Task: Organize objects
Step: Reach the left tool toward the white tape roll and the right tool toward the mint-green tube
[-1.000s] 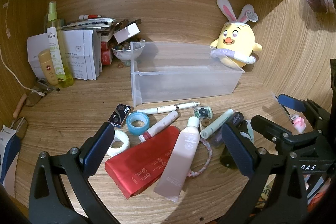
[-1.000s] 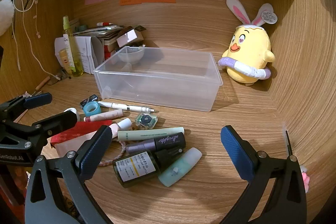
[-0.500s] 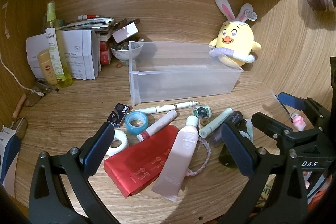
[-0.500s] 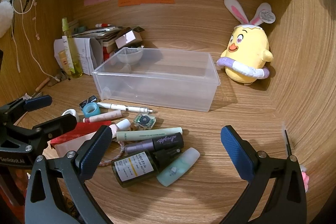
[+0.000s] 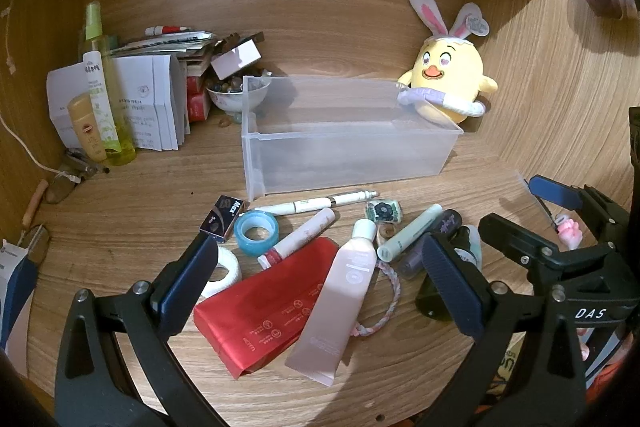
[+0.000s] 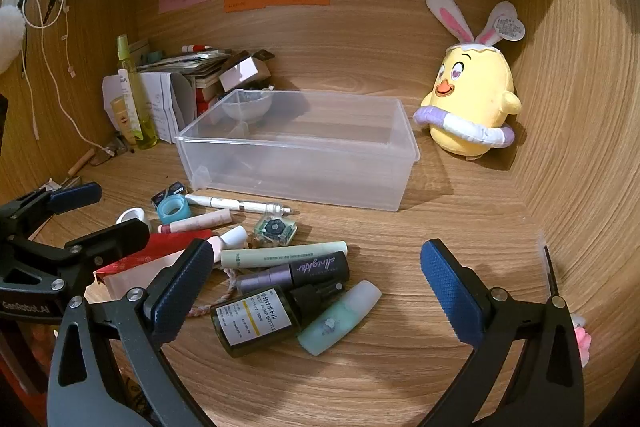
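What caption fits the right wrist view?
Open right gripper hovers over scattered cosmetics, dark pump bottle nearest, before an empty clear bin.

left gripper [image 5: 320, 279] nudged closer, right gripper [image 6: 316, 279] too

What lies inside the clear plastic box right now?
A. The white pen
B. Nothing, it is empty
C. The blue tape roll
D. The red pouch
B: the clear plastic box shows only its bare floor, while the blue tape roll, white pen and red pouch all lie on the desk in front of it.
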